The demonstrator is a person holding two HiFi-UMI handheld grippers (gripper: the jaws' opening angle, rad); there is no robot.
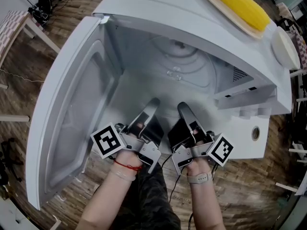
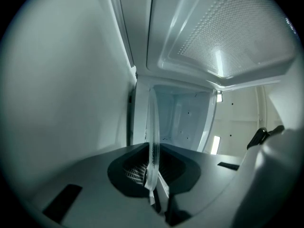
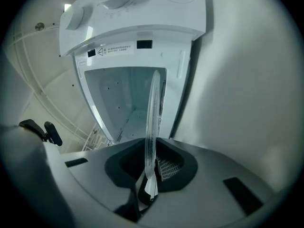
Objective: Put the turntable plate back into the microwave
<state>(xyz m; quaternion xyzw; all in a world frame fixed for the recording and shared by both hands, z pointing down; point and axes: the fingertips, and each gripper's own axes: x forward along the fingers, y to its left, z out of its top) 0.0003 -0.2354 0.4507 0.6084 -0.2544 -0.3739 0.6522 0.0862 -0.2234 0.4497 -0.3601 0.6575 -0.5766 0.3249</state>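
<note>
Item: glass plate (image 1: 192,65), rigid, slippery, breakable, likely heavy. The left tongs (image 1: 152,104) and right tongs (image 1: 184,109) each clamp its nearest rim.

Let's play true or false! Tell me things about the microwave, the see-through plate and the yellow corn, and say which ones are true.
1. The microwave door is open. True.
2. The left gripper and the right gripper both have their jaws shut on the turntable plate. True.
3. The corn lies inside the microwave. False: it lies on top of it.
4. The turntable plate is dark wood. False: it is clear glass.
</note>
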